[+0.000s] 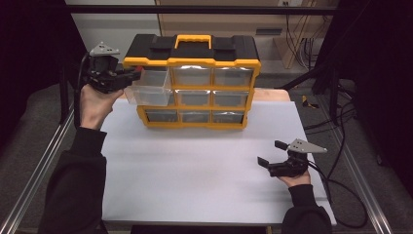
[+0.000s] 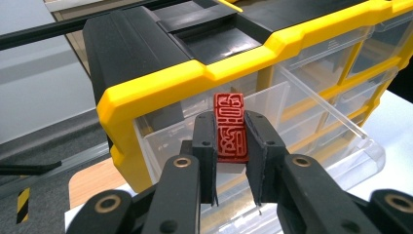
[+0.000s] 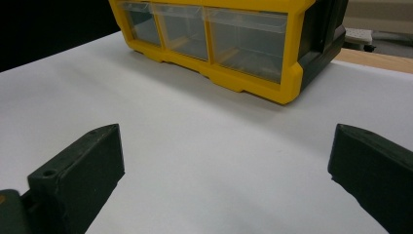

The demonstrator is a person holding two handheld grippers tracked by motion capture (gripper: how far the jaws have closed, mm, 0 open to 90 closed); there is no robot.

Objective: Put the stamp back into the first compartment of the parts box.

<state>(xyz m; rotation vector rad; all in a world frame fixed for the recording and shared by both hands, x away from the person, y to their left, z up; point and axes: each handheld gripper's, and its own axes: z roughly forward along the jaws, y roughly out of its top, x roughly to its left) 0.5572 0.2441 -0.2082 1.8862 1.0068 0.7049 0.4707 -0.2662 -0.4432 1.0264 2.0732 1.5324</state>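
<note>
Holding a red stamp (image 2: 230, 127) pinched between its pads, the left gripper (image 2: 230, 146) sits at the upper left of the high view, right at the pulled-out drawer (image 1: 150, 88) of the organizer (image 1: 191, 80). In the left gripper view the stamp stands at the centre of the frame, its long axis running up and away from the jaws, its carved face toward the camera, with only its lower part clamped. The drawer's open top lies just beyond and below the stamp, spreading toward the lower right of that frame, under the yellow rim of the organizer. So the coming move, as I judge it, turns on that relation: the stamp must go forward and down past the drawer's clear wall before the jaws let go; whether it already hangs over the opening I cannot tell. The right gripper (image 1: 280, 157) rests on the white table (image 1: 195, 170) at the lower right of the high view, jaws spread wide and holding nothing, well apart from the drawer; the left hand (image 1: 95, 105) is plainly the nearer one.
</note>
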